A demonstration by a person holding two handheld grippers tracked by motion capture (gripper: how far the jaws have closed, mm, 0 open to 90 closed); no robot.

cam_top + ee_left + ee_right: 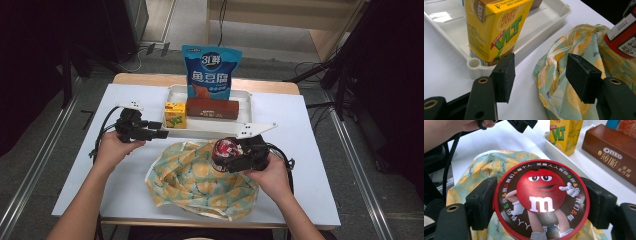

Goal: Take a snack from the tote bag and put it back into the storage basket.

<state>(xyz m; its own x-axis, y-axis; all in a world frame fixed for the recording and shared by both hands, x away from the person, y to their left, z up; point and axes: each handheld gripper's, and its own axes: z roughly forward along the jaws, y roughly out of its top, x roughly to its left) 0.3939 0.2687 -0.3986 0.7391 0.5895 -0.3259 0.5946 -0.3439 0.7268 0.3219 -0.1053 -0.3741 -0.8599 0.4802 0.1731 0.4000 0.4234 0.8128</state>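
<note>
Candy tin [541, 202] sits clamped in right gripper [235, 156] fingers; left gripper [540, 77] fingers wide; tray [245, 100] holds juice carton [175, 115].

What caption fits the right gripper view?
Right gripper clamps a round candy tub above a lemon-print cloth, near the white tray.
</note>
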